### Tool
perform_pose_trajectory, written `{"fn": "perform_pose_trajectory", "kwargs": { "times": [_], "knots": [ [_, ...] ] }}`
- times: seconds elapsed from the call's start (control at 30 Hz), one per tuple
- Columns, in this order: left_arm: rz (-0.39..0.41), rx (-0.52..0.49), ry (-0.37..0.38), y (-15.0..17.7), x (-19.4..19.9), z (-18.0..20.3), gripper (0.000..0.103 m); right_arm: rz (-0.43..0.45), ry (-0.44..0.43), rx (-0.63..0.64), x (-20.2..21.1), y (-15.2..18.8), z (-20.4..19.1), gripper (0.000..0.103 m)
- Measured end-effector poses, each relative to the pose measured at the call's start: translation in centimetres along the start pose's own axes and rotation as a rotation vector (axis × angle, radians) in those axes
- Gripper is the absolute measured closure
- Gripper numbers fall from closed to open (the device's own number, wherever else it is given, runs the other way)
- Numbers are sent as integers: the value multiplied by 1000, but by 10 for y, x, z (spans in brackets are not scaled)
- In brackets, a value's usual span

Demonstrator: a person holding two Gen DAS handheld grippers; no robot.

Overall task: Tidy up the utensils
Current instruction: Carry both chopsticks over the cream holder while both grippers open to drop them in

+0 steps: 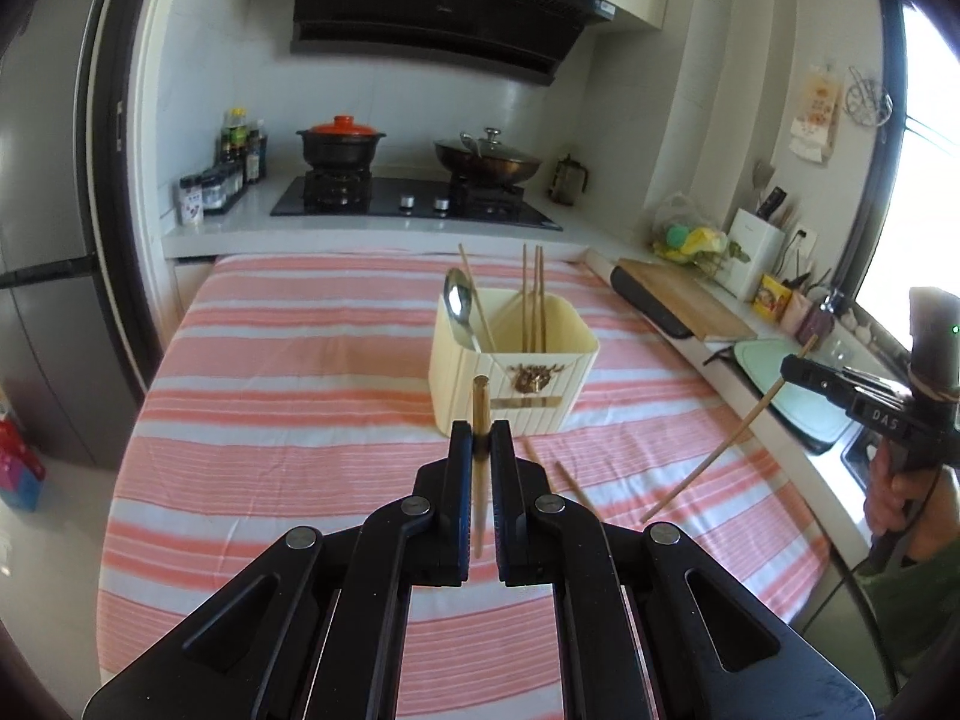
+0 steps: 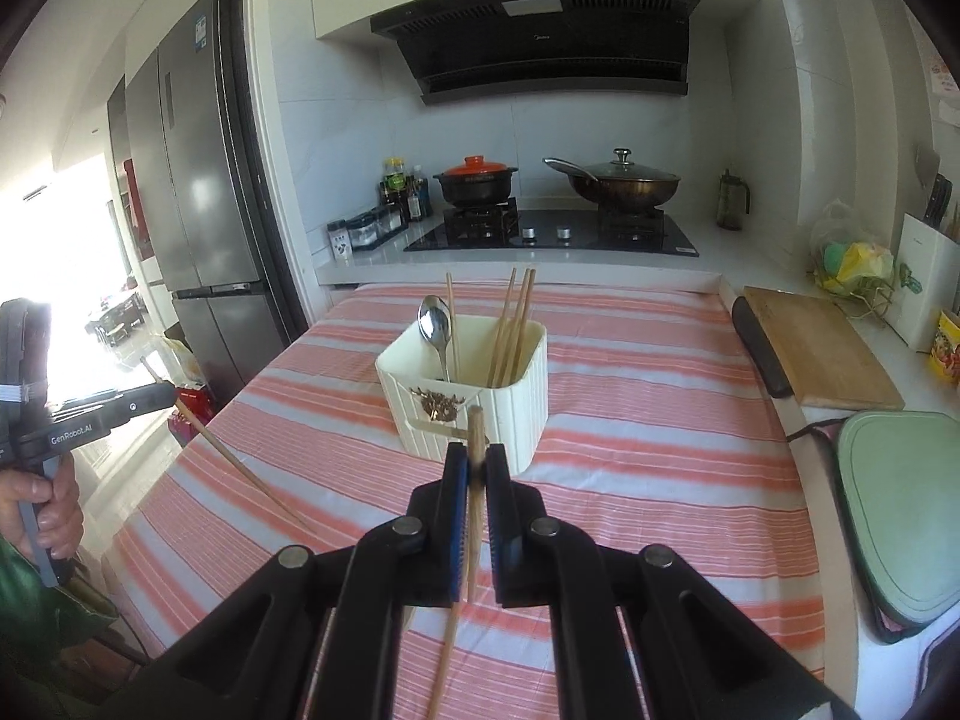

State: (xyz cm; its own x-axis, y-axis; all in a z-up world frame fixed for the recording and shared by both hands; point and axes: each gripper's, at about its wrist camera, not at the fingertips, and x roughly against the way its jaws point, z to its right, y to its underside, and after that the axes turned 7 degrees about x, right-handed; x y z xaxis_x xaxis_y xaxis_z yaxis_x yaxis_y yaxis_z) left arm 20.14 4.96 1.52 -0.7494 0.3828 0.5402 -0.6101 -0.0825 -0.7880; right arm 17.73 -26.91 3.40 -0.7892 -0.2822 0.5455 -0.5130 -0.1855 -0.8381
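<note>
The left claw [image 1: 480, 438] is clenched on a slim wooden chopstick [image 1: 479, 414], held upright just before the cream ribbed plastic utensil holder [image 1: 540, 378]; the right claw [image 2: 476, 461] likewise grips a second wooden chopstick [image 2: 474, 438] near that holder; inside it stand more chopsticks [image 1: 533, 300] and a steel spoon [image 1: 459, 306]; two loose chopsticks [image 1: 567, 480] lie on the pink-and-white striped counter [image 1: 300, 420].

Both wrist views face holder [image 1: 513, 360], stove beyond
</note>
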Motion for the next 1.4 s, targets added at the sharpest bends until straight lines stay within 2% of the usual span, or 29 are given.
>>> {"fn": "perform_pose_trajectory", "kwargs": {
  "times": [0.23, 0.4, 0.57, 0.7, 0.8, 1.0, 1.23, 1.4],
  "knots": [
    [27, -3, 22, -9, 14, 1, 99, 11, 25, 24, 4, -16, 4, 97],
    [56, 7, 45, -30, 23, -2, 99, 10, 42, 28, 3, -34, 13, 97],
    [137, 11, 35, -67, 36, -3, 99, 49, 74, 64, 3, -66, 16, 97],
    [227, 49, 28, -98, 37, -5, 99, 113, 94, 83, 2, -98, 18, 97],
    [257, 96, 30, -120, 20, -7, 99, 165, 100, 97, -3, -123, 14, 97],
    [246, 123, 9, -146, -37, 3, 99, 211, 95, 152, -40, -154, 4, 97],
    [182, 99, -17, -146, -112, 18, 99, 201, 58, 149, -104, -146, 11, 97],
    [84, 79, -29, -136, -161, 22, 99, 102, -4, 93, -152, -133, 22, 97]
  ]
}}
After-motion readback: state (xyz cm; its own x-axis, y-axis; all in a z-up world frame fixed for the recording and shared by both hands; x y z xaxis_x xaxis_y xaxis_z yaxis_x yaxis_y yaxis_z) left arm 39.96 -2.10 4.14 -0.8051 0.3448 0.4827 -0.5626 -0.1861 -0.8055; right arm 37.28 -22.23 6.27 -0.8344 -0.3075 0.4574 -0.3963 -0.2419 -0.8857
